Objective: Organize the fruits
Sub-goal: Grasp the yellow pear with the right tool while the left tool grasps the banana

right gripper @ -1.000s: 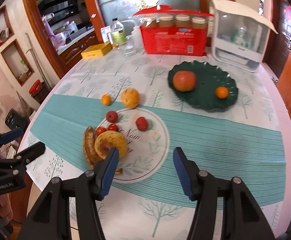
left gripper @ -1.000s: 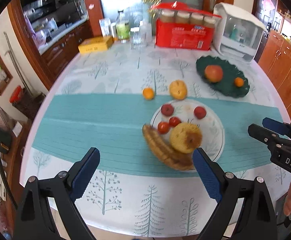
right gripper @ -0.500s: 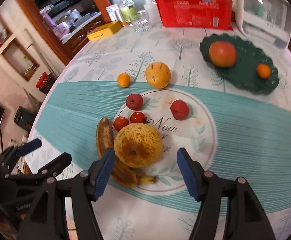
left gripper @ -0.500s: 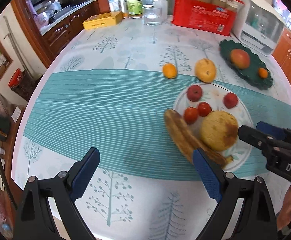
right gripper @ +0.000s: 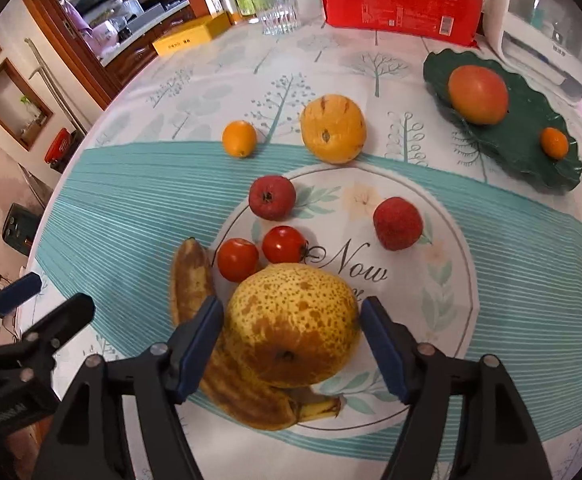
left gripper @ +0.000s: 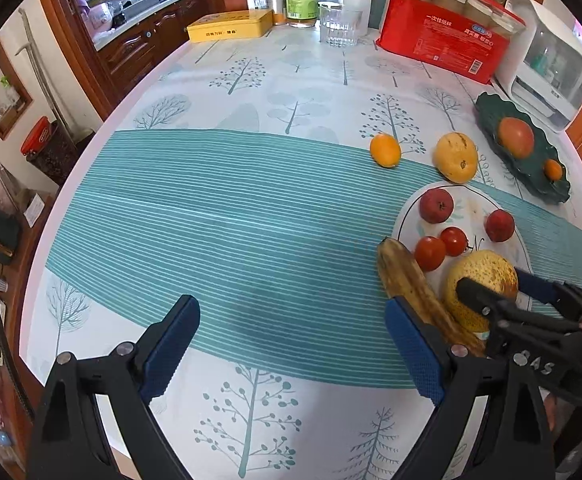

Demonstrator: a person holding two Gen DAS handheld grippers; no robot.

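**Right claw lined up on the big pear**

So, nearest the camera the right claw [right gripper: 291,344] has just been opening and now straddles the spotted yellow pear [right gripper: 291,324], blue pads on either side, not pressing as far as I can tell. The pear sits on the white plate [right gripper: 443,280], resting against the brown banana [right gripper: 195,280]. The left claw [left gripper: 291,344] hangs wide open over the bare surface [left gripper: 211,220], holding nothing. Farther back, the green dish [right gripper: 531,136] already has a mango [right gripper: 478,94]. I'd guess the step is grabbing the pear: squeeze gently, lift clear of the banana, carry it over.
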